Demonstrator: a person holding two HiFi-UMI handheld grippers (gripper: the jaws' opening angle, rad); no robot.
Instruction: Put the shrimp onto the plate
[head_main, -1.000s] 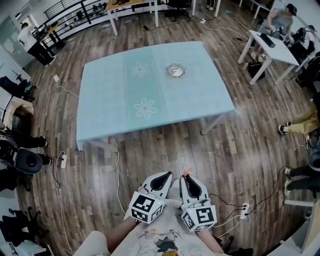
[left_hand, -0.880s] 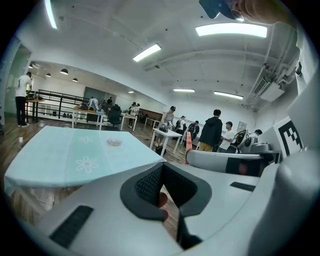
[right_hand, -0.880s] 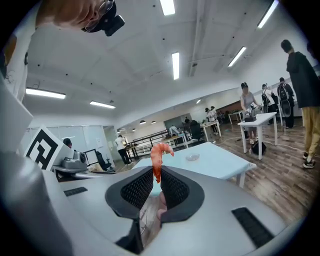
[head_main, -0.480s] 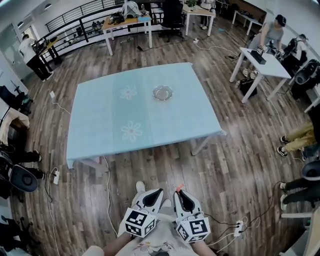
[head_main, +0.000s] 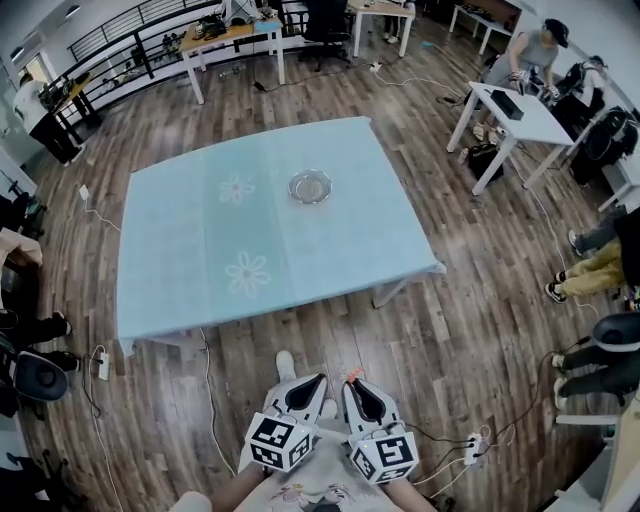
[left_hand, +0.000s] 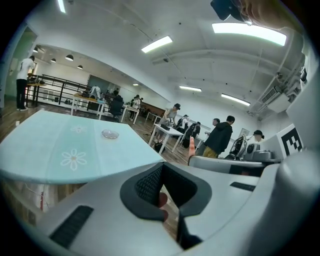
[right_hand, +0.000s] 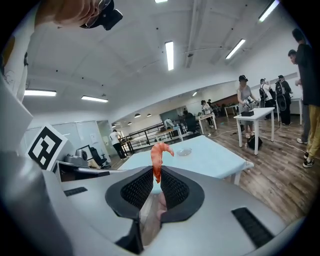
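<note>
Shrimp (right_hand: 159, 156): orange, curled, upright; lower end pinched between the pads of the right tool (right_hand: 156, 176), upper end standing clear above them.
Right tool: closed on the shrimp, held low near the person's body, well apart from the worktop (head_main: 190, 260).
Left tool (left_hand: 162, 190): jaws together, nothing between them; just beside the right tool.
Plate (head_main: 310, 186): clear glass, on the light-blue flowered worktop, toward its far side.
</note>
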